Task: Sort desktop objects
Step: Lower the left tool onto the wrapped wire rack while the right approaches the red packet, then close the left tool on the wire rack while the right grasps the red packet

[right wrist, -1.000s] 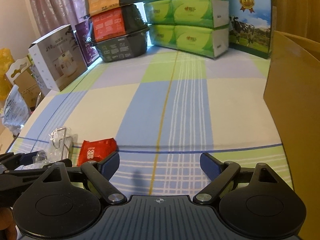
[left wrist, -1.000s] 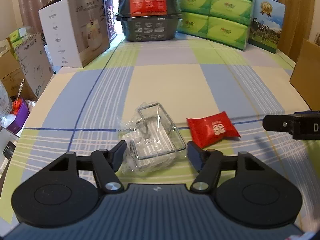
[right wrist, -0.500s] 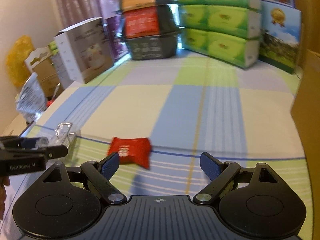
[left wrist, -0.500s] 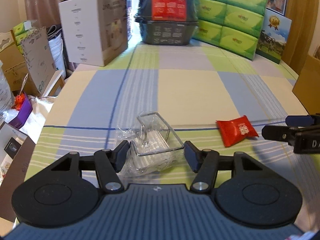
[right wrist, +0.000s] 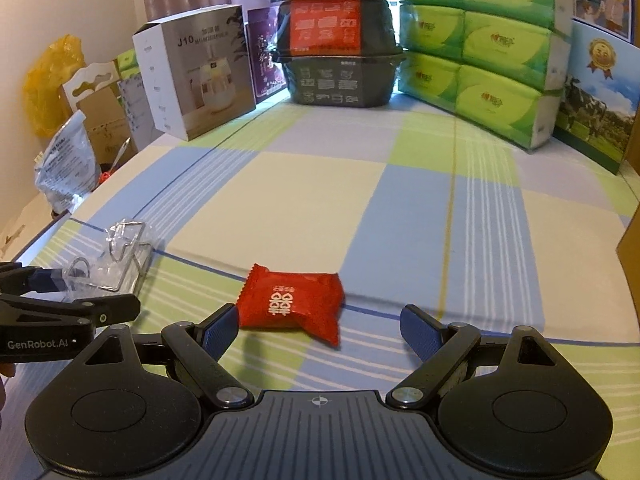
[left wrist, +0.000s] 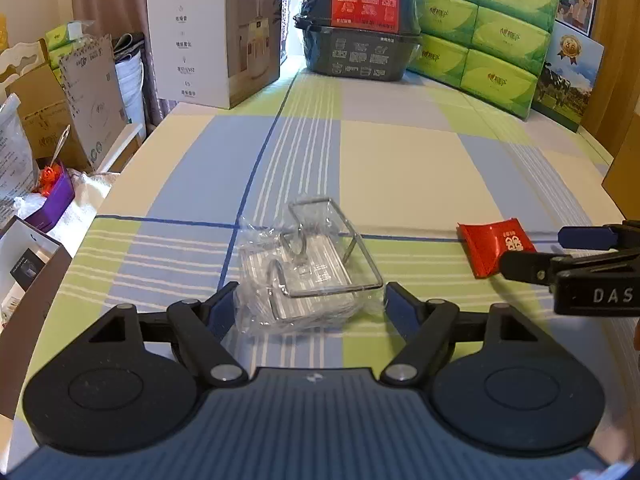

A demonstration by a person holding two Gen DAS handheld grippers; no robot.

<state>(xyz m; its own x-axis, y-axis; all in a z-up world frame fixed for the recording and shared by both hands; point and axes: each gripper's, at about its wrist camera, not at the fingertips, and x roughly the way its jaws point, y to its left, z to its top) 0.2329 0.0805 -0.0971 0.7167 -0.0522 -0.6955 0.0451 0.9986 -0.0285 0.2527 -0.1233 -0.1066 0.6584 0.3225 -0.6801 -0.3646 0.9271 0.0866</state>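
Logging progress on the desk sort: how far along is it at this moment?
Nothing looks sorted yet. The bagged wire rack and the red packet both lie on the checked cloth. In hand: nothing; the left gripper is open around the rack, the right gripper open at the packet. Left: grasping and placing both.

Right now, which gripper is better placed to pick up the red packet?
Right. The right gripper is open with the red packet just ahead between its fingers. The left gripper is open around the bagged wire rack, off to the packet's side.
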